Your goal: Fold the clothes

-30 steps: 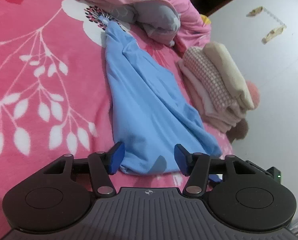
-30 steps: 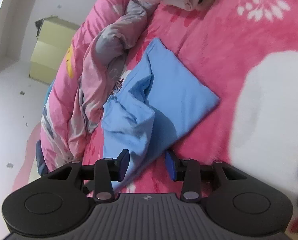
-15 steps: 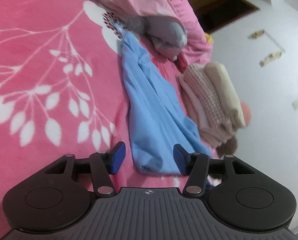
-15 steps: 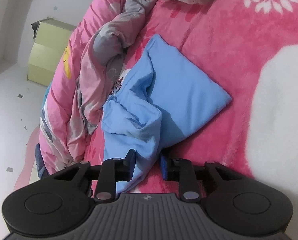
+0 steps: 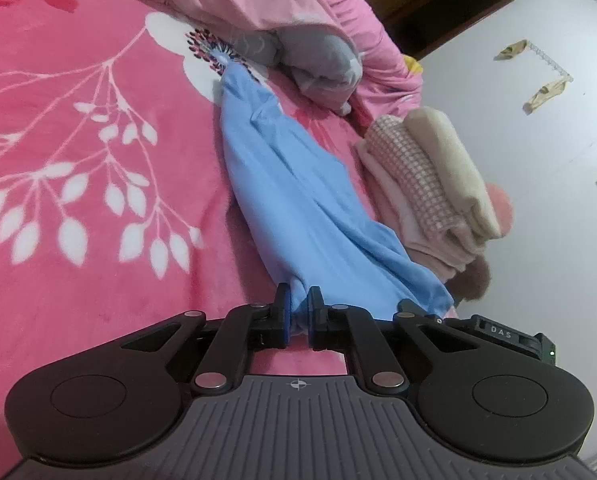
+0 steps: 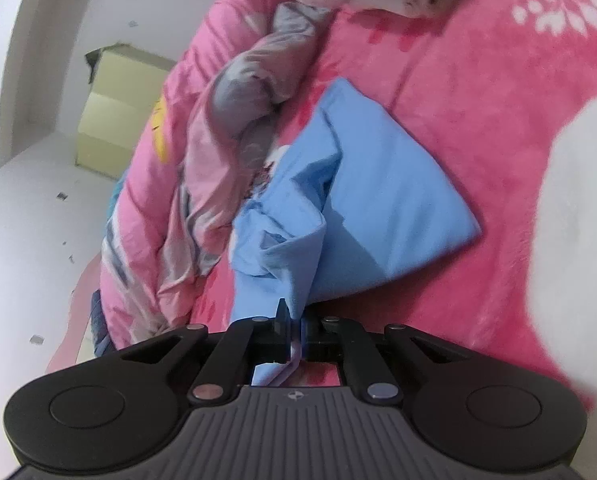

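A light blue garment lies in a long, partly folded strip on the pink flowered bed cover. My left gripper is shut on its near end, with cloth bunched between the blue pads. In the right wrist view the same blue garment is folded into a rough triangle with a rumpled edge on the left. There my right gripper is shut on that near edge, and a strip of cloth runs back through the jaws.
A stack of folded clothes in beige, checked and pale pink sits right of the blue garment near the bed's edge. A crumpled pink and grey quilt lies beyond it, also seen as quilt. White wall stands to the right.
Both grippers went from open to shut on the blue garment, the left on its near end and the right on its near edge. The cloth is now drawn up at both grips.
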The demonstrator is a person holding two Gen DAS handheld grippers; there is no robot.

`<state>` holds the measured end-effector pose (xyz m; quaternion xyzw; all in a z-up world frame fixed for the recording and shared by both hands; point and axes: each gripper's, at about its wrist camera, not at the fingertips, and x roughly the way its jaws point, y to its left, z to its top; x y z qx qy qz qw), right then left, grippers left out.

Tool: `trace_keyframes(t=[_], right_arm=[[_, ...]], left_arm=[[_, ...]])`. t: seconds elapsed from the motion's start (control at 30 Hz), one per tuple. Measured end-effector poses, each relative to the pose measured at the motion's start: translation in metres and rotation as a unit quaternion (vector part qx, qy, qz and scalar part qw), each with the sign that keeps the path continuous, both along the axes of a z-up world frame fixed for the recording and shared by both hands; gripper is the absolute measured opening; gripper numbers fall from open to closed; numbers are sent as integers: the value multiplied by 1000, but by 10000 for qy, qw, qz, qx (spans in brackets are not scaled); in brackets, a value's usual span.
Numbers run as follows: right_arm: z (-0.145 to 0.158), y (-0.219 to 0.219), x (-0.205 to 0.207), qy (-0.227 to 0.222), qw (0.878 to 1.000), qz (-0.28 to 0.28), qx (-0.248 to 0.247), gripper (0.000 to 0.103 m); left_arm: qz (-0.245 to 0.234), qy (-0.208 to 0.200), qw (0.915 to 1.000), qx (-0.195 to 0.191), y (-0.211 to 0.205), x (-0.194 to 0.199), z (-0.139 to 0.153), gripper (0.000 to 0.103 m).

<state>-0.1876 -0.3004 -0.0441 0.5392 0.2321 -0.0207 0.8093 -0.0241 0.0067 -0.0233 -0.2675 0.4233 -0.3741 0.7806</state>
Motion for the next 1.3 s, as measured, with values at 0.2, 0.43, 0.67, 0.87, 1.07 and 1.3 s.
trace_keyframes(t=[0.2,0.43,0.67,0.87,1.07,1.3], right_arm=[[9,14,-29,71,9995,316,48,4],[12,29,-60,679,9931,916,-286,6],[33,22,-86,831,9916,613,-773,10],[53,24,-96,573,9905,447,-1166,15],[53,26,-95,550,9903,476,-1182,16],[51,27,-93,458,9899,529,-1236,16]], left_arm=[[-162,30,9998,54,17,-33,14,5],[-392,183,9985,342,44,-78,1,6],[-134,267,9992,268,76,-93,-8,8],[-169,-357,9976,575,60,-89,8,24],[-466,-434,9939,904,32,-87,-2,24],[-642,-1207,9803,1424,25,-104,5,26]])
